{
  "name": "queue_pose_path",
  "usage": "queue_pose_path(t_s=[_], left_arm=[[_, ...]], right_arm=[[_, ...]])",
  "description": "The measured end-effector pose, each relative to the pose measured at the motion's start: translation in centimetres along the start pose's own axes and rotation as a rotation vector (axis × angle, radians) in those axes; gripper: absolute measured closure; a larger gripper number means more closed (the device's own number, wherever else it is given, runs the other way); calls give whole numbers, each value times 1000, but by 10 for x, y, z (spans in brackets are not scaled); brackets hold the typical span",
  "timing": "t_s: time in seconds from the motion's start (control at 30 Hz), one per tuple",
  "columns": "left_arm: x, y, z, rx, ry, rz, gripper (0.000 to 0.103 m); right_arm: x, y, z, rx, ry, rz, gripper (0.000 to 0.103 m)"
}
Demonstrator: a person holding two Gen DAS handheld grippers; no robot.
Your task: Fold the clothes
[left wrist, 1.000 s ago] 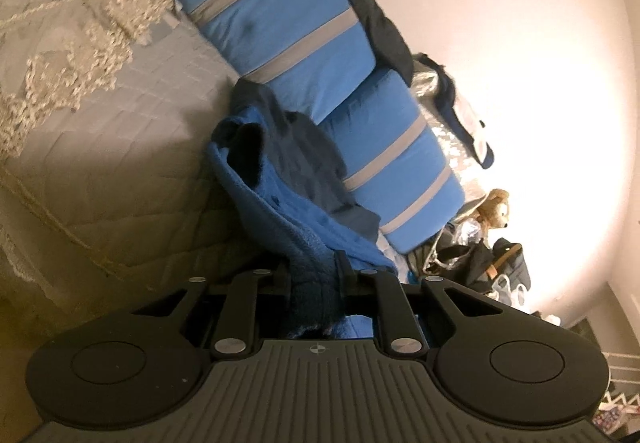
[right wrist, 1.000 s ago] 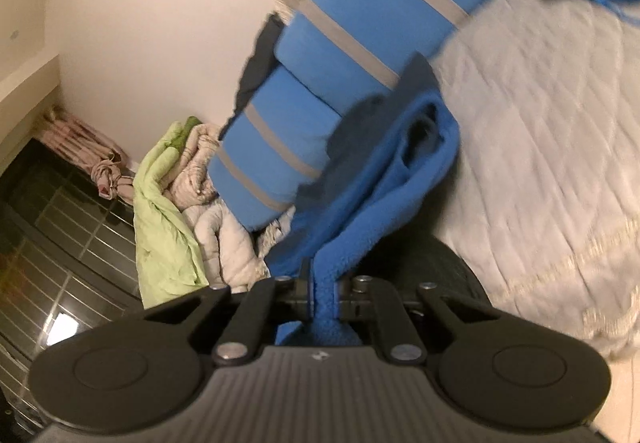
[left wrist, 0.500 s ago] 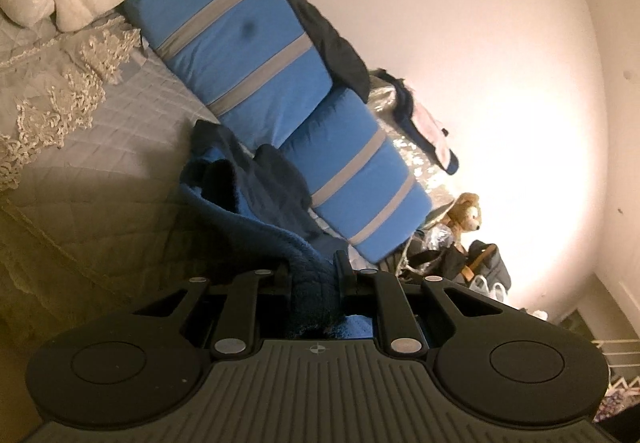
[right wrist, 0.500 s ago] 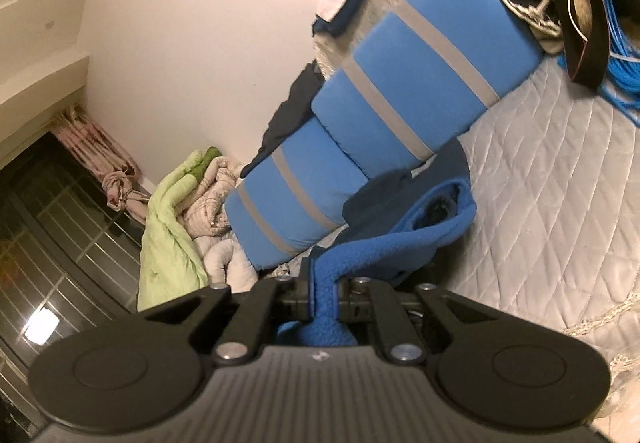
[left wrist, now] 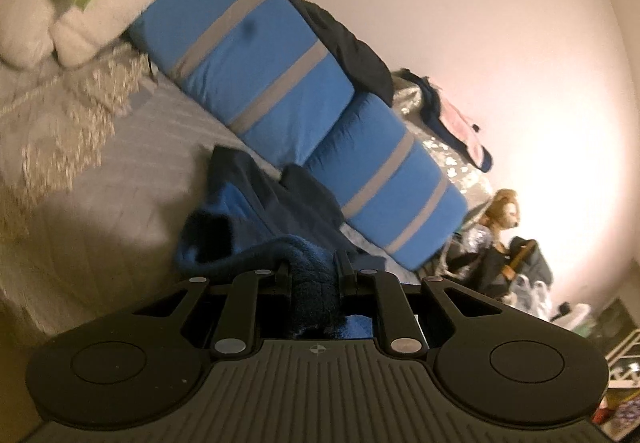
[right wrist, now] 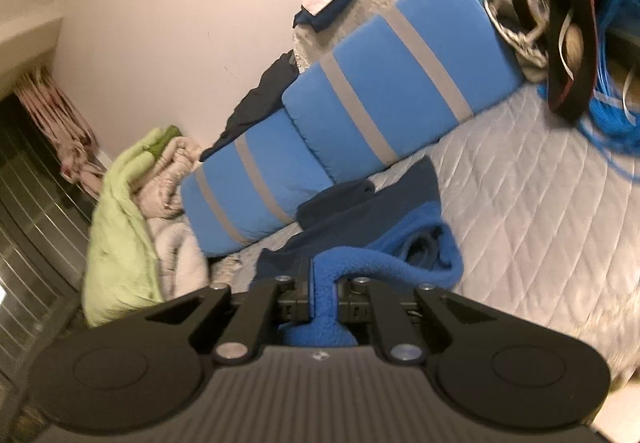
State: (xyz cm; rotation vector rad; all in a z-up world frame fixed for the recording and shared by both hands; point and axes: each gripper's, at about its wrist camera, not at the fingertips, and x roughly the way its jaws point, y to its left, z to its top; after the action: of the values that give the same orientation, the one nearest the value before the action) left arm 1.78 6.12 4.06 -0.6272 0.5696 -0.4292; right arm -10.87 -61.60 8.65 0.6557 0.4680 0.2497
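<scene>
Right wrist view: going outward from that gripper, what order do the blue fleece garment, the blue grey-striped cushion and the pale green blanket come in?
1. Blue fleece garment, clamped in the right gripper.
2. Blue grey-striped cushion, straight behind it.
3. Pale green blanket, far left by the wall.

We are looking at a blue fleece garment [left wrist: 308, 255] with darker navy parts, bunching up loosely on the quilted bedspread [left wrist: 120, 203] just in front of the blue striped bolsters [left wrist: 260, 75]. It is lying crumpled rather than flat, one opening gaping dark toward the bed. Two thick folds of its fleece are rising off the heap, each one pinched between gripper fingers, the rest [right wrist: 384, 227] trailing back onto the bed.
</scene>
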Motion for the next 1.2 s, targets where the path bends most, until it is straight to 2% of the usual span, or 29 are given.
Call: queue_pose_path(t_s=[0.2,0.33,0.9,1.2], left_arm=[[21,-13,18,63,-28,74,85],[30,-19,26,98,-33,102,85],[75,-26,57,159,-31,177,85],[107,-23,72,180,-17,219,85]], right_arm=[[31,32,16,-190,-5,-177,94],[46,45,21,-258,-9,-243,94],[98,62,48,-379,-8,-334,94],[130,48,67,-354,0,-334,94]])
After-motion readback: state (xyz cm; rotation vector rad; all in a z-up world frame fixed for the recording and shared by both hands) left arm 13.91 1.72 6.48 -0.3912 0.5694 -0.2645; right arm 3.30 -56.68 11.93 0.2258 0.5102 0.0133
